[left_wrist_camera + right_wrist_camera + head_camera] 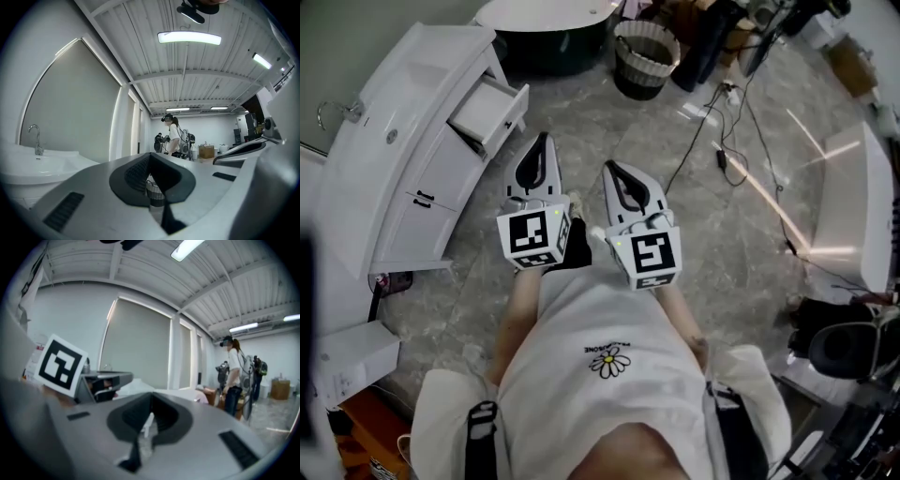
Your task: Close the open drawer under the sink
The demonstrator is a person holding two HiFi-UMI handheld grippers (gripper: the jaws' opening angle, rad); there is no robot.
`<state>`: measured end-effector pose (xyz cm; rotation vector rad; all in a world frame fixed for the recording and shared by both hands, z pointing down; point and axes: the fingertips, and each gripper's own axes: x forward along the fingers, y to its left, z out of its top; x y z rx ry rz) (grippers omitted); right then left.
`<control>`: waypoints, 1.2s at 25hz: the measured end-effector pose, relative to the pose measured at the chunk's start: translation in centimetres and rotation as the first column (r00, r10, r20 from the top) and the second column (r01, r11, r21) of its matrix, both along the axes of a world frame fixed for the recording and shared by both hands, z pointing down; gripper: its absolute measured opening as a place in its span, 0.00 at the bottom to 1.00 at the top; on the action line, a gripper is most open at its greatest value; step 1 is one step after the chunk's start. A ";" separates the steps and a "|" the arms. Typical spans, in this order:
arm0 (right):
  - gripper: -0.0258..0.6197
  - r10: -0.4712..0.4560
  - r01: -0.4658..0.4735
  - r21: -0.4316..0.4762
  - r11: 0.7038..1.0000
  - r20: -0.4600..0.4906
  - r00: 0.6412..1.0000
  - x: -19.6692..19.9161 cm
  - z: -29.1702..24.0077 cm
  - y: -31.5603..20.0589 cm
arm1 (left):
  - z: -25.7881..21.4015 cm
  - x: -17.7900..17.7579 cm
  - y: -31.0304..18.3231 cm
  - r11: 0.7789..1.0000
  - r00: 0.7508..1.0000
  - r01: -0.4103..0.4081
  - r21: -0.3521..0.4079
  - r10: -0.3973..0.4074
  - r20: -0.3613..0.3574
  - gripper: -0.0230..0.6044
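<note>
The white vanity with its sink stands at the left of the head view. Its upper drawer is pulled out towards the floor's middle. My left gripper is shut and empty, its tip a short way right of and below the drawer front, not touching it. Beside it, my right gripper is also shut with nothing in it. In the left gripper view the closed left gripper points level past the sink and faucet. The right gripper shows its jaws together.
A wicker basket and a dark tub stand beyond the vanity. Cables trail over the stone floor, a white tub sits at the right, and a white box lies lower left. A person stands far off.
</note>
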<state>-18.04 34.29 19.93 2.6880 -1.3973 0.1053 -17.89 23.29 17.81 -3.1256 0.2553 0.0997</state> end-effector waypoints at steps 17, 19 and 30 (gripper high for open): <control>0.09 -0.075 0.077 -0.058 0.995 0.035 0.997 15.8 0.0 -15.0 | 0.6 15.4 -13.6 0.999 0.999 0.037 -0.040 -0.037 0.014 0.07; 0.09 -0.085 0.087 -0.077 0.993 0.032 0.996 18.3 0.3 -17.2 | 1.0 17.8 -15.6 0.997 0.999 0.041 -0.059 -0.040 0.006 0.07; 0.09 -0.196 0.201 -0.175 0.964 0.049 0.979 24.4 1.2 -26.6 | 3.7 23.7 -24.2 0.982 0.994 0.111 -0.153 -0.109 0.020 0.07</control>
